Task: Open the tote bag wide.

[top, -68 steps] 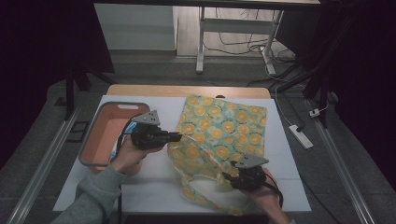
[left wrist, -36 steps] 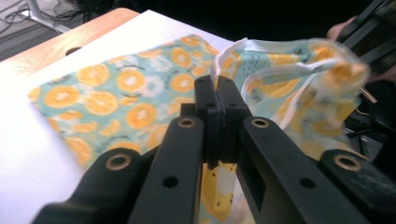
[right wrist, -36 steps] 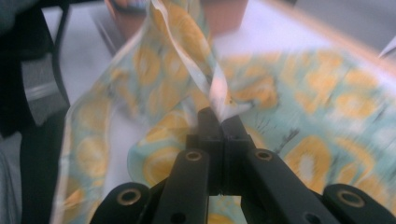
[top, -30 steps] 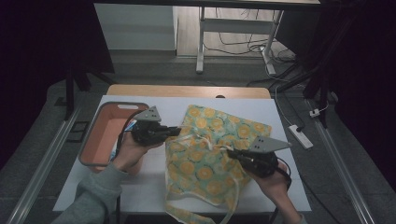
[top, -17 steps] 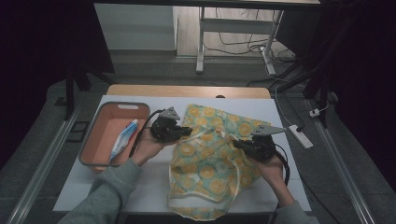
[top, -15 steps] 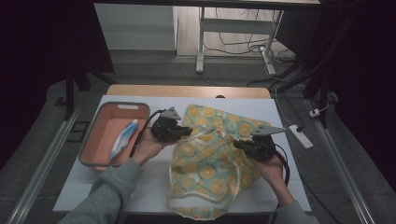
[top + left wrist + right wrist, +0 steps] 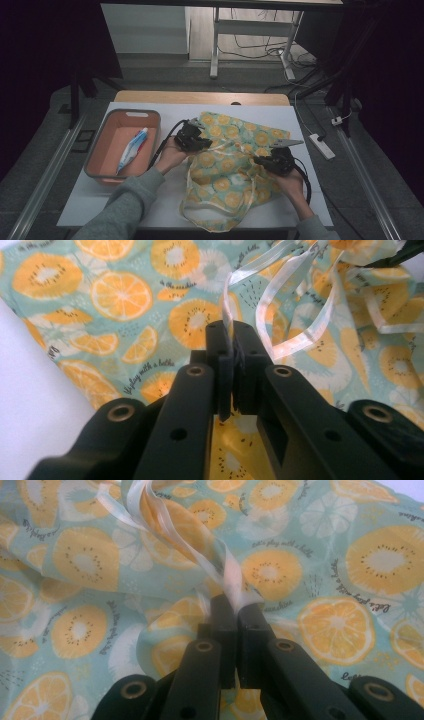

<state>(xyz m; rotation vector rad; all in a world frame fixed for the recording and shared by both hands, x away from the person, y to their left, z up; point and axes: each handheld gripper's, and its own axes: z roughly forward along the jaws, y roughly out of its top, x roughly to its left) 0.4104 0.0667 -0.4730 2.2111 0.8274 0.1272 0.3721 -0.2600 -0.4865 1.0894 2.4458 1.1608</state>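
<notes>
My left gripper (image 7: 232, 347) is pinched tight on a thin white ribbon (image 7: 295, 337) of the fruit cloth bag (image 7: 235, 165). My right gripper (image 7: 235, 612) is pinched tight on another ribbon (image 7: 220, 570) of the same bag. The bag lies crumpled in the middle of the tabletop (image 7: 90, 205), a bit toward the lower right of the high view. The orange tray (image 7: 102, 150) sits at the left with a tube (image 7: 131, 150) inside.

The ribbons are thin and slippery. If I pull too hard or too fast, I think one could slide out. Then that side of the bag would flop down. The ribbons could also tangle.
</notes>
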